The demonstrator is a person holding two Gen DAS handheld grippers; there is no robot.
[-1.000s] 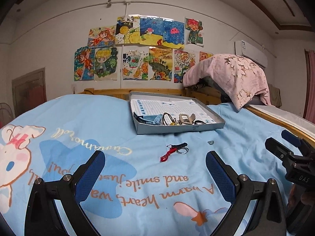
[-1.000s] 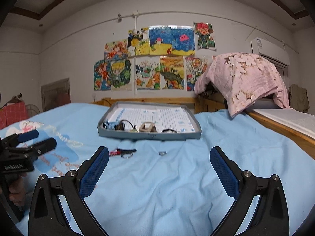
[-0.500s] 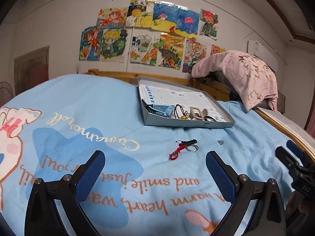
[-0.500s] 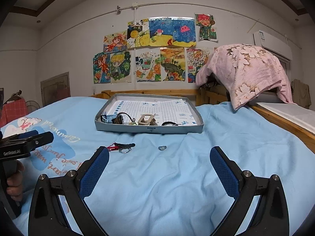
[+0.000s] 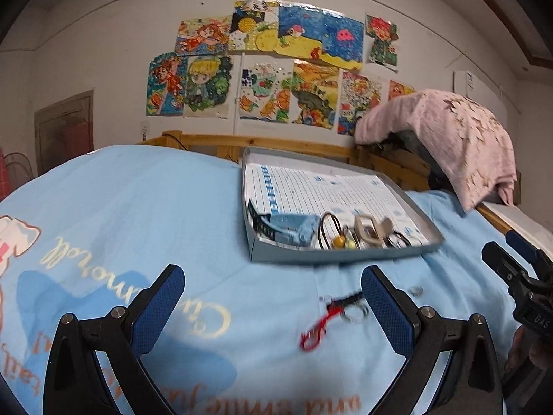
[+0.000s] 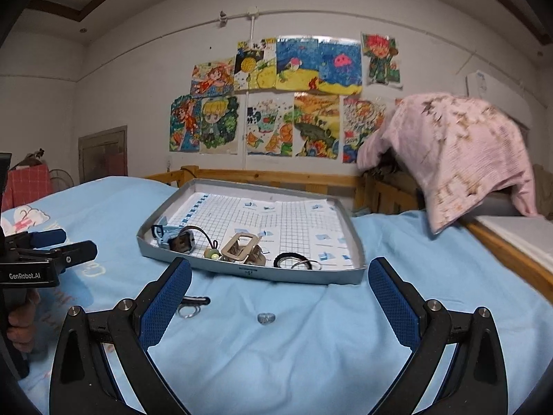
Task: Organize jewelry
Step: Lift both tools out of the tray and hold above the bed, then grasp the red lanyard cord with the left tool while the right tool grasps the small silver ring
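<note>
A shallow grey tray (image 5: 345,256) (image 6: 249,271) lies on the blue bed sheet and holds several pieces: a blue watch (image 6: 176,238), a beaded cord (image 6: 211,252), a beige buckle (image 6: 242,247) and dark rings (image 6: 293,261). In front of it on the sheet lie a red-and-black cord with key rings (image 5: 331,314) (image 6: 191,306) and a small silver ring (image 6: 266,317) (image 5: 416,291). My left gripper (image 5: 273,307) is open, its right finger just beside the cord. My right gripper (image 6: 280,302) is open, with the silver ring between its fingers' lines, untouched.
A wooden bed rail (image 6: 276,176) runs behind the tray. A pink cloth (image 6: 456,152) drapes over something at the right. Drawings (image 6: 283,97) cover the wall. The other hand-held gripper shows at each view's edge (image 5: 518,276) (image 6: 45,259).
Both grippers have moved forward and lower toward the sheet. The tray and the loose pieces now appear larger and closer. Nothing has been picked up.
</note>
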